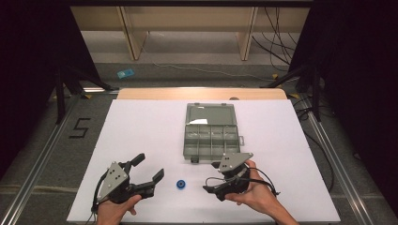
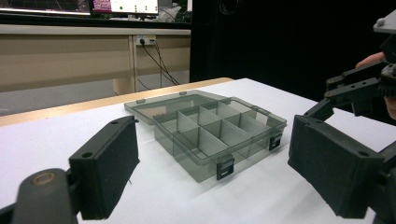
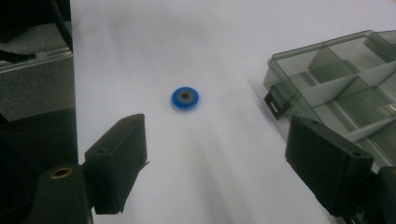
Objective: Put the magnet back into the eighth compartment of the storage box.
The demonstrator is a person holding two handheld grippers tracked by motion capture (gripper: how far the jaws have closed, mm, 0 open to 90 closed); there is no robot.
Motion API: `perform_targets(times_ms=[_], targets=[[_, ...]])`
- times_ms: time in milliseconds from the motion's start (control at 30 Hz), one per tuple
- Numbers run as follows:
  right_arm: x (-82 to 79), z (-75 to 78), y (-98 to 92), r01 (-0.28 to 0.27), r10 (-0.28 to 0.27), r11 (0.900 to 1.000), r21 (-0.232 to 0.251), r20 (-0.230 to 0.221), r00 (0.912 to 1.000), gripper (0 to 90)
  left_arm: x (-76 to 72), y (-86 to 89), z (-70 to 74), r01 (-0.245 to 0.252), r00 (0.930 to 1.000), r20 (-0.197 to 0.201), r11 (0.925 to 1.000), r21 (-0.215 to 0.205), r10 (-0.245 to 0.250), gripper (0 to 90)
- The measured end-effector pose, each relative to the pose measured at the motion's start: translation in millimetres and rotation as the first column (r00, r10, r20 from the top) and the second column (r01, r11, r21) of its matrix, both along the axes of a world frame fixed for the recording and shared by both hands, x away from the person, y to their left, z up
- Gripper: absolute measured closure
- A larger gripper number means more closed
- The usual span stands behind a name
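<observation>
Nearest the camera in the high view: two hands at the near table edge, each w/ a gripper. Left gripper (image 1: 149, 168) sits near-left, jaws spread wide w/ nothing between them, aimed toward the far right at the organizer box; looks parked, out of the way. Right gripper (image 1: 212, 177) sits near-right, tips turned left toward the blue disc; its own view shows both pads well apart w/ bare table between, so jaws wide, nothing gripped. Probably lining up to pick the disc.

Blue disc (image 3: 185, 98), a small ring w/ a dark centre hole, lies flat on the white table sheet (image 1: 141, 126), between the two grippers, near edge, touching neither. Flat and low, so pads likely need to come down around its rim; might slide on the smooth sheet.

Farther out, centre: clear grey compartment box (image 1: 211, 140), lid (image 1: 210, 113) swung open flat to the far side, dividers showing, compartments look empty as far as I can tell. Front latches face the near side. Open that way presumably so parts can drop in from above.

Room: open sheet all round the disc; box front wall just beyond the right gripper is the only thing to bump. Table's near edge is close behind both hands
</observation>
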State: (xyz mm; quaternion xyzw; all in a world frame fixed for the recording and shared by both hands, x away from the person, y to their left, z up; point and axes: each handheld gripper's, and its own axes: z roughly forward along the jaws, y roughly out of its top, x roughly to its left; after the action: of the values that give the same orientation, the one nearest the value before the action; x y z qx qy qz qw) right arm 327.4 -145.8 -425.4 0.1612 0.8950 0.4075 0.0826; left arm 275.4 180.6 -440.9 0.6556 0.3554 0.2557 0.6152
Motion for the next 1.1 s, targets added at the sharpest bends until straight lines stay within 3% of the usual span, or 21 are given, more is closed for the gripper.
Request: perform_targets(times_ms=[367, 633, 867, 1100], targets=[[17.5, -1.2, 33.6, -0.055, 0.051, 0.996, -0.069, -0.060, 0.9969, 20.5, -0.6, 1.4, 0.6, -0.016, 0.9999, 0.001, 0.9998, -0.011, 0.016, 15.6], [25.3, -6.7, 57.0, -0.116, 0.102, 0.982, -0.151, -0.095, 0.9902, 20.8, -0.5, 3.2, 0.6, -0.029, 0.9996, 0.002, 0.9996, -0.005, 0.029, 15.6], [30.3, -10.9, 69.4, -0.129, 0.109, 0.972, -0.194, -0.109, 0.9881, 22.8, -0.7, 3.3, 0.8, -0.030, 0.9995, 0.003, 0.9995, -0.009, 0.030, 15.6], [35.4, -18.2, 86.8, -0.166, 0.138, 0.955, -0.246, -0.127, 0.9822, 26.2, -0.9, 3.6, 1.2, -0.032, 0.9995, 0.006, 0.9994, -0.010, 0.032, 15.6]])
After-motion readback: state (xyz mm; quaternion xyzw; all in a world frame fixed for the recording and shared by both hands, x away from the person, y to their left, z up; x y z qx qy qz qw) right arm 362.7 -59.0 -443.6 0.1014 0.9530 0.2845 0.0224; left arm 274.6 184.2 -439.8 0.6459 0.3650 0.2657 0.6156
